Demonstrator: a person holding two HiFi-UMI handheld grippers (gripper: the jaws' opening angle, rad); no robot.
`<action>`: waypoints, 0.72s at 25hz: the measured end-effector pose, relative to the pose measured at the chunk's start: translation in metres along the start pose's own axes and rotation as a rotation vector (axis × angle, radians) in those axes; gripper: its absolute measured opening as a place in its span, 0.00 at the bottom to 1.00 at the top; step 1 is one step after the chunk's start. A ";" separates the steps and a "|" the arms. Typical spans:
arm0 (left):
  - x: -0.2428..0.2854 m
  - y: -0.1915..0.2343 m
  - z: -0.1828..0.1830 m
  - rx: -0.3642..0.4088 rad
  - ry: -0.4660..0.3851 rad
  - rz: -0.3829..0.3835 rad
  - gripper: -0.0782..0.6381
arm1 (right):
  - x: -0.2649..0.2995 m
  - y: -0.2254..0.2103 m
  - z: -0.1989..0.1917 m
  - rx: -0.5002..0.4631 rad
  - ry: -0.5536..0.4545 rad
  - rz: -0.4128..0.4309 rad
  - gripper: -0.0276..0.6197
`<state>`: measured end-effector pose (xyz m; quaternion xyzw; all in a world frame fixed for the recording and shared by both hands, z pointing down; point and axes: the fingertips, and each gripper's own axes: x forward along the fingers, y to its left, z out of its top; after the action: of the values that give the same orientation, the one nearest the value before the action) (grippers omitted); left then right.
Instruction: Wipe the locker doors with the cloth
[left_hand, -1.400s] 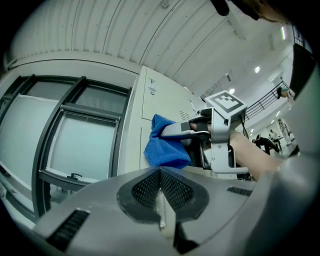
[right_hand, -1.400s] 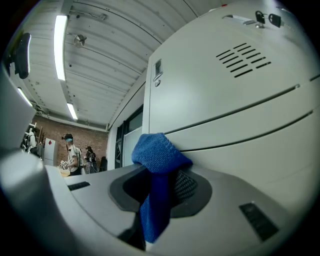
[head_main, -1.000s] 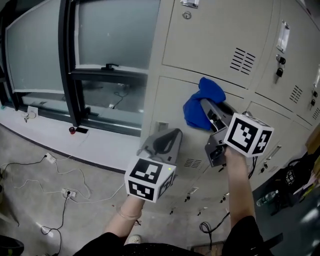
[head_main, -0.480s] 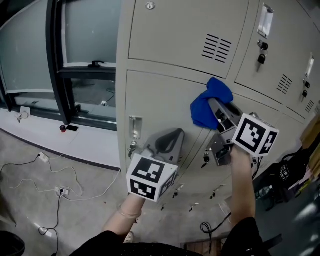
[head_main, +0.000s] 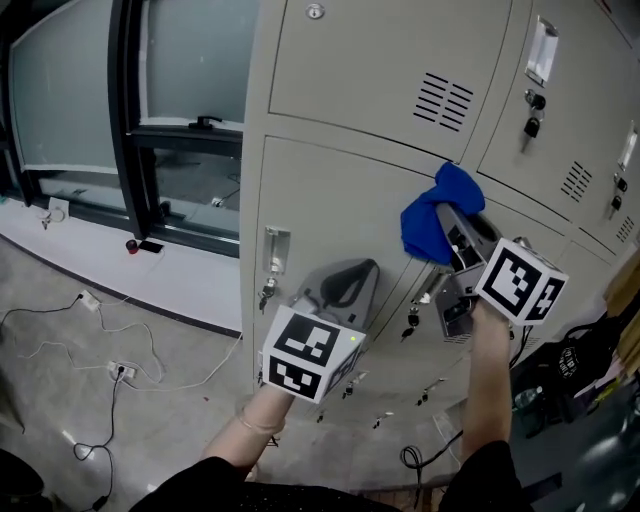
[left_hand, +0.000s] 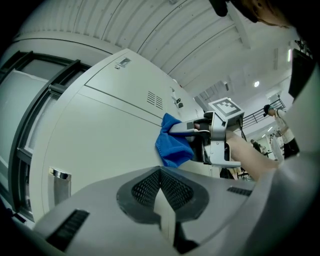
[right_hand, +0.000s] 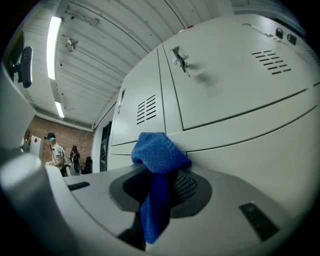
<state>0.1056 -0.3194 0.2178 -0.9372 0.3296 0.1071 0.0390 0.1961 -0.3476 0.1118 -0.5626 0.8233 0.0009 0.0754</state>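
A blue cloth (head_main: 432, 218) is pressed against the beige locker door (head_main: 330, 210) near its upper right corner. My right gripper (head_main: 455, 222) is shut on the cloth (right_hand: 157, 165), which bunches over the jaws and hangs down between them. The left gripper (head_main: 340, 285) hovers lower, in front of the same door, jaws shut with nothing in them. In the left gripper view the cloth (left_hand: 172, 142) and the right gripper (left_hand: 197, 131) show up ahead against the door (left_hand: 100, 130).
A metal latch with keys (head_main: 273, 255) sits at the door's left edge. More locker doors (head_main: 400, 70) with vents and locks lie above and to the right. A window (head_main: 190, 120) stands at left, cables (head_main: 110, 340) trail on the floor, a black bag (head_main: 580, 355) at right.
The right gripper with the cloth has slid right and slightly down along the top of the door. The view has shifted, and the left gripper stays low in front.
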 end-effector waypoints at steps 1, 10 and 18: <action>-0.003 0.001 0.001 0.001 0.002 0.002 0.12 | 0.001 0.004 0.000 -0.006 -0.003 0.002 0.17; -0.058 0.058 0.006 0.025 0.022 0.121 0.12 | 0.054 0.129 -0.036 -0.042 0.036 0.251 0.17; -0.116 0.125 0.006 0.038 0.048 0.217 0.12 | 0.112 0.199 -0.084 -0.036 0.108 0.315 0.17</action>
<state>-0.0614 -0.3450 0.2374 -0.8974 0.4320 0.0819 0.0368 -0.0383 -0.3857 0.1641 -0.4272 0.9039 -0.0028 0.0201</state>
